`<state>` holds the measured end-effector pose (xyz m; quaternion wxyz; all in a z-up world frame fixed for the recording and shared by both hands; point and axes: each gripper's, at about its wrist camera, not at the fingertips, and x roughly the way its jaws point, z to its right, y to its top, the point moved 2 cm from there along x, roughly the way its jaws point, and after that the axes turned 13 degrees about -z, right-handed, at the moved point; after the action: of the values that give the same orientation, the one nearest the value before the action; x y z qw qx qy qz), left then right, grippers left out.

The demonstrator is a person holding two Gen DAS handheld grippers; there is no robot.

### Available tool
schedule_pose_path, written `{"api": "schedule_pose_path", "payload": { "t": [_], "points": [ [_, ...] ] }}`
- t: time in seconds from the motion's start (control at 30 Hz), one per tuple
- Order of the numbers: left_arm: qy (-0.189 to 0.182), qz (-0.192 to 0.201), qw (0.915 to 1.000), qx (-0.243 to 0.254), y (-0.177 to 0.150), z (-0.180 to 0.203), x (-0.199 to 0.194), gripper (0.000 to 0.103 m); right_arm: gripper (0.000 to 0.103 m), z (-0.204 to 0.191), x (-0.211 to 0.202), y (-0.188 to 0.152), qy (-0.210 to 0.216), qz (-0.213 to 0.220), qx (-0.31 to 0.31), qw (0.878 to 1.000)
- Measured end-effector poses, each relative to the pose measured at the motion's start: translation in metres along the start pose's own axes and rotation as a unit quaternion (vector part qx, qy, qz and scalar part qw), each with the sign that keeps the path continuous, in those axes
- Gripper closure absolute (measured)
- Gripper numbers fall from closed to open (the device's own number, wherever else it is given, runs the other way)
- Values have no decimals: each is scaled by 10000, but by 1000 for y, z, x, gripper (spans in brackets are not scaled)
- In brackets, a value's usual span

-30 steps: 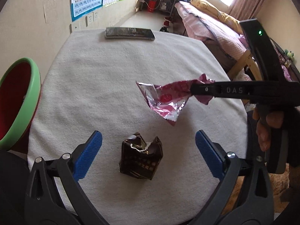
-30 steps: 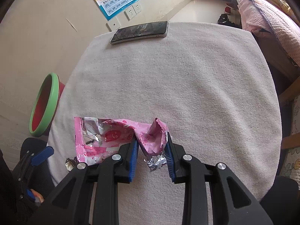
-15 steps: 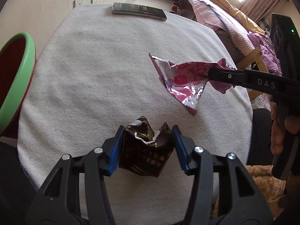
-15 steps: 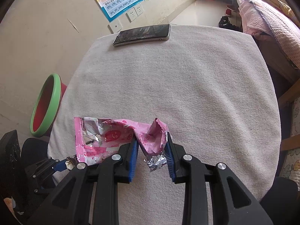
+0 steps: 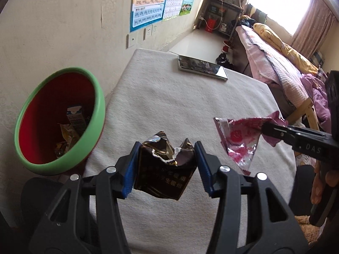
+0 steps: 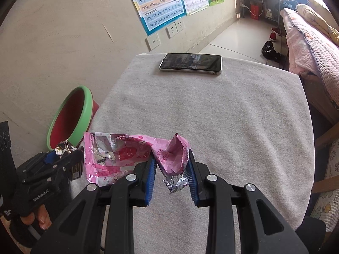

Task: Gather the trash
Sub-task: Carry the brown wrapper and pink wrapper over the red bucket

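Observation:
A crumpled dark brown wrapper [image 5: 166, 167] is clamped between the blue pads of my left gripper [image 5: 167, 160], held just above the white-towelled table [image 5: 169, 97]. The same wrapper [image 6: 73, 165] shows in the right wrist view at the lower left, in the left gripper [image 6: 61, 156]. My right gripper [image 6: 171, 165] is shut on a pink and silver foil wrapper [image 6: 127, 154], which hangs out to its left. In the left wrist view the pink wrapper [image 5: 239, 137] is at the right, pinched by the right gripper [image 5: 267, 130]. A red bin with a green rim [image 5: 61, 116] stands left of the table with several scraps inside.
A smartphone [image 6: 190, 63] lies at the table's far edge, also seen as the phone [image 5: 202, 67] in the left wrist view. A wall with posters [image 6: 156, 4] and sockets runs along the left. A bed [image 5: 279, 63] with pink bedding stands to the right.
My left gripper shut on the brown wrapper, then lifted it off the table and swung towards the bin. My right gripper rose a little, still holding the pink wrapper.

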<state>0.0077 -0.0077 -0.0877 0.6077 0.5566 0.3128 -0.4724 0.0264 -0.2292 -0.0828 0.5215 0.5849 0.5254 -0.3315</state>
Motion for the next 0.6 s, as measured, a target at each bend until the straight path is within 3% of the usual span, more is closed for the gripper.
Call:
{"api": "schedule_pose_path", "payload": {
  "t": [0.23,0.6],
  "points": [
    [222,345,9987,-293,13,-29,-24,54,75,-27,3,7,13,18,-342,9994],
    [420,566,9951,-690,21,-67,-37,54,75,-70,8,21,113,51,-805,9967]
  ]
}}
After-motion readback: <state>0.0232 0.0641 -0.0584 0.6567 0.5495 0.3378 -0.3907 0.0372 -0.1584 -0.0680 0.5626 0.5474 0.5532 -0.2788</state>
